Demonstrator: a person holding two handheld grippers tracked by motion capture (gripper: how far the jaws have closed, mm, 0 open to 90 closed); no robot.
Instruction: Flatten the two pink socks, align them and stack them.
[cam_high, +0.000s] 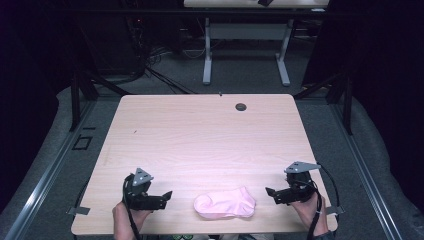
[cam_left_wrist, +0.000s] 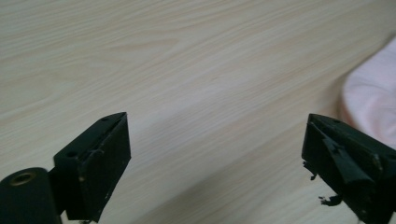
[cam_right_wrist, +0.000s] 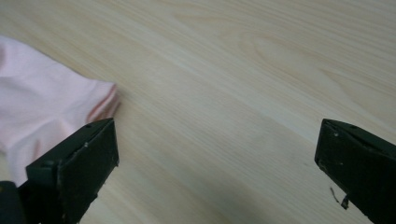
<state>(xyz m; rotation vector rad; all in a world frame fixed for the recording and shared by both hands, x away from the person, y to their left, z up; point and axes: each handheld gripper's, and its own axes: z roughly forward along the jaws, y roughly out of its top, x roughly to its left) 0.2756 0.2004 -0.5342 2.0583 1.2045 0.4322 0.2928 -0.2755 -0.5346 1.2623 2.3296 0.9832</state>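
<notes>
A pink sock (cam_high: 225, 203) lies folded at the surface's (cam_high: 200, 130) near edge, between the left tongs (cam_high: 167, 196) and right tongs (cam_high: 270, 193), both apart, empty; the folding looks finished.

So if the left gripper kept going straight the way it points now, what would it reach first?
Most likely the pink sock. The left gripper points across the table toward it, jaws open with nothing between them; depth is unclear, so it might graze bare wood first.

Light wooden table (cam_high: 200, 130) with a round grommet hole (cam_high: 241, 106) (far edge); a second desk (cam_high: 245, 35) stands behind.
</notes>
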